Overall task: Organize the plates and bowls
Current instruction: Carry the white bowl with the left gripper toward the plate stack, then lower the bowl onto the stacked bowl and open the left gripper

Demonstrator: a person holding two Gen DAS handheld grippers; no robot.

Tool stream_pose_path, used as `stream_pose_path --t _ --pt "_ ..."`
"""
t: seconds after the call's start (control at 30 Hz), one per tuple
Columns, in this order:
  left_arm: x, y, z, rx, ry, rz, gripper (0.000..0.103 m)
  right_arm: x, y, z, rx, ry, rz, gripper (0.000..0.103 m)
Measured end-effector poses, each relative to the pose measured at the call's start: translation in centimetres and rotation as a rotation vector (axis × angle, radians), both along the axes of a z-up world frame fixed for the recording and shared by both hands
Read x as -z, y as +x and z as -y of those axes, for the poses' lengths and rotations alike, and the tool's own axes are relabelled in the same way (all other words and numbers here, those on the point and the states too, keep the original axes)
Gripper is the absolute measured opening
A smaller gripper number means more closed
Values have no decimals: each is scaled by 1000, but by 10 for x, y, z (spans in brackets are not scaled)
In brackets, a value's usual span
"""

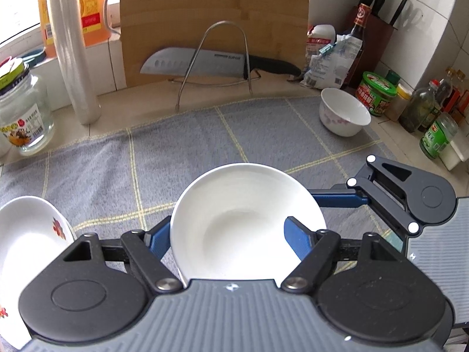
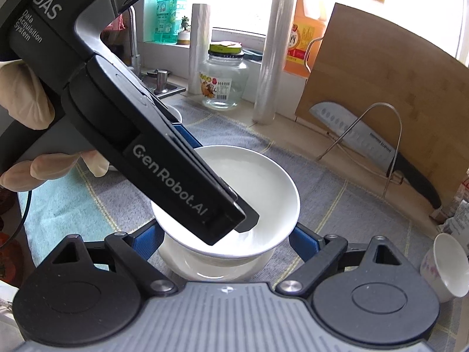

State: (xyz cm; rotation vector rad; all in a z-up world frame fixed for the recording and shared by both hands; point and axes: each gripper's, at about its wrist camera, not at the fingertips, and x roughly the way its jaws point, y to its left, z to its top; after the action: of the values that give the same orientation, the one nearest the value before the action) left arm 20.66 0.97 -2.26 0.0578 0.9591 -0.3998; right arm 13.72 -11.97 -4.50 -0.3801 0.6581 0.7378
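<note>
Here, closest to us, our left gripper has its blue fingers set wide on either side of the white dish, one finger reaching over the rim into the hollow; whether the pads press the porcelain we cannot tell. In the right wrist view that dish sits tilted above a second white plate, apparently being lowered to nest in it, which would explain the slanted hold. Our right gripper spreads its fingers broadly around the lower plate without visibly touching it, probably to steady the stack.

The dish is round, so it has no long axis; its mouth faces upward and tips slightly toward the cutting board.

Both pieces rest over the grey checked cloth. To the left lies a flower-printed bowl, just beside the left gripper. Farther off, near the cloth's right corner, stands a small white bowl with pink flowers, upright, well apart and not yet gathered. Beyond it, a knife rests on a wire stand against the cutting board.
</note>
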Motion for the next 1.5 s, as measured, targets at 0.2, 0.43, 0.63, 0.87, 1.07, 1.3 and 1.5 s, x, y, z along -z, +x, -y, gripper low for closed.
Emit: stream_pose_path --t 0.2,0.43,0.63,0.87,1.07,1.3,1.5 --pt "7 0 1 -2 13 1 78 7 5 -1 2 16 -27 94" --pt "14 -1 0 -6 9 -4 78 15 6 -2 4 18 -44 94" --pt "17 -2 1 -2 12 -2 78 18 7 -3 3 15 -52 94" --pt "19 -2 -1 -1 6 0 78 20 9 -4 2 19 -58 94" --pt "19 -3 -1 2 6 6 78 21 9 -3 -2 21 -61 94" --pt "20 -2 -2 0 0 10 78 21 10 -4 -2 24 -64 94" --pt "20 -3 -3 -4 -13 23 80 22 10 -5 -6 28 -70 97"
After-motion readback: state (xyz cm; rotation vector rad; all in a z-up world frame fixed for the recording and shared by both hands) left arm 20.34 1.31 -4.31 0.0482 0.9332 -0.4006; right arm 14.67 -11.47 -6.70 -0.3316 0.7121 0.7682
